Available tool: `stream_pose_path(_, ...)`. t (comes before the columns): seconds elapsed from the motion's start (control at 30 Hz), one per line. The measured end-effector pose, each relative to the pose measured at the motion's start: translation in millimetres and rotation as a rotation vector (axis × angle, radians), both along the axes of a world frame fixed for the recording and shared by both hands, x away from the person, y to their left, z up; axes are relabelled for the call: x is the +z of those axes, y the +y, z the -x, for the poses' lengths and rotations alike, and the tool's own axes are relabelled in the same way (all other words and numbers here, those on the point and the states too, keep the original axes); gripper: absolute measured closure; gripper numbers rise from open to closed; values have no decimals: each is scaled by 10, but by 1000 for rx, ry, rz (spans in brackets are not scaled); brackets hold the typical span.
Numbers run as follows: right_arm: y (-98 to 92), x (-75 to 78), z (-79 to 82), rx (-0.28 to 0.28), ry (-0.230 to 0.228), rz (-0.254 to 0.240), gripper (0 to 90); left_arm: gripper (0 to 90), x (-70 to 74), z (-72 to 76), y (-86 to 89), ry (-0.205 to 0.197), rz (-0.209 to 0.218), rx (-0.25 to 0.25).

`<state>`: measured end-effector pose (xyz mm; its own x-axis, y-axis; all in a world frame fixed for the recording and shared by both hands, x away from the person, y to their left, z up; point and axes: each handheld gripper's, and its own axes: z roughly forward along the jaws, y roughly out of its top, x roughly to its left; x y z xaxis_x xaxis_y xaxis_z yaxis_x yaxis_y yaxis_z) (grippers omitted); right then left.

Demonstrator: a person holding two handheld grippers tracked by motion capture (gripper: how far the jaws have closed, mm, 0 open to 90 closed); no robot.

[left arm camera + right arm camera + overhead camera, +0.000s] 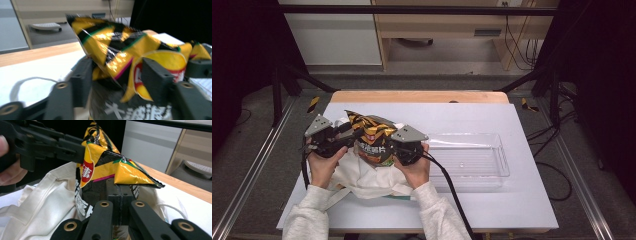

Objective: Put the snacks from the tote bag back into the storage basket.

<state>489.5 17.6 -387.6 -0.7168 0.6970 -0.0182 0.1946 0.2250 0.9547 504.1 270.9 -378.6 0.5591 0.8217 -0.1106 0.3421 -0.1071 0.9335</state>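
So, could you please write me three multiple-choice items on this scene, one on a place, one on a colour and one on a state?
1. Where does the clear plastic tray lie relative to the snack bag?
A. On the person's left of it
B. On the person's right of it
C. On top of it

2. What are the snack bag's main colours?
A. Yellow and black
B. Blue and white
C. Green and pink

3. What is the right gripper doing?
A. Hanging open above the tray
B. Lying on the table
C. Shut on the snack bag

Answers: 1 B, the tray sits toward the table's right side in the high view; 2 A, yellow and black stripes cover it; 3 C, its jaws meet, pinching the bag beside the white cloth bag.
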Motion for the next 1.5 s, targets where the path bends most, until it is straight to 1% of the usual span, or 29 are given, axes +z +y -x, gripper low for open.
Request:
stream_pose_path(0.07,-1,0,-5,3,2,-1,900,537,-19,-2,-25,8,-19,-2)
stream_pose_path(0.17,-7,0,-9,8,6,-2,900,664,-48,-6,-56,18,-41,18)
stream_pose_path(0.2,-5,1,-7,12,9,-6,900,736,-56,-8,-63,18,-48,26)
stream_pose_path(0.23,-1,0,-4,14,9,-8,900,774,-65,-11,-68,21,-52,31)
stream_pose_path(0.3,12,-4,3,13,3,-3,900,836,-74,-11,-73,33,-49,36)
stream_pose_path(0.33,14,-6,3,9,3,-5,900,852,-72,-6,-75,36,-50,41)
stream_pose_path(0.37,11,-3,-3,2,10,-13,900,879,-68,2,-77,31,-58,44)
stream_pose_path(0.43,7,-2,-5,0,11,-14,900,895,-62,17,-78,27,-66,49)
stream_pose_path(0.47,8,0,-4,-7,9,-15,900,900,-61,25,-77,24,-64,52)
stream_pose_path(0.57,6,9,1,-27,13,-18,892,900,-53,52,-79,13,-81,54)
stream_pose_path(0.63,-2,15,-7,-54,22,-25,870,900,-47,64,-79,14,-83,51)
stream_pose_path(0.67,-2,15,-7,-54,22,-25,870,900,-42,72,-79,13,-87,52)
stream_pose_path(0.7,-8,18,-12,-57,27,-35,858,900,-38,81,-80,13,-84,51)
stream_pose_path(0.77,-18,32,-17,-82,35,-43,859,900,-18,106,-75,8,-86,50)
stream_pose_path(0.8,-27,39,-21,-87,37,-50,876,900,-7,121,-72,10,-72,40)
stream_pose_path(0.83,-37,46,-21,-95,39,-45,894,900,9,142,-73,7,-66,34)
stream_pose_path(0.87,-47,57,-23,-102,46,-53,900,900,30,167,-81,3,-73,35)
stream_pose_path(0.93,-52,62,-20,-108,46,-60,900,900,69,220,-96,-11,-74,30)
stream_pose_path(1.0,-67,83,-19,-107,54,-77,900,900,103,272,-107,-22,-81,32)
stream_pose_path(1.07,-74,111,-16,-105,48,-85,900,900,133,315,-111,-29,-80,34)
stream_pose_path(1.13,-74,149,-6,-100,49,-90,900,900,170,358,-116,-41,-93,41)
stream_pose_path(1.2,-69,189,3,-94,44,-95,900,900,213,397,-116,-48,-94,49)
stream_pose_path(1.33,-63,313,28,-73,35,-118,900,900,294,460,-114,-65,-103,64)
stream_pose_path(1.37,-56,352,38,-70,33,-119,900,900,325,481,-110,-72,-103,71)
stream_pose_path(1.4,-56,352,38,-70,33,-119,900,900,351,498,-102,-72,-98,73)
stream_pose_path(1.47,-47,409,59,-65,20,-119,900,900,402,536,-84,-85,-90,78)
stream_pose_path(1.5,-46,437,67,-59,20,-121,900,900,432,557,-77,-88,-81,80)
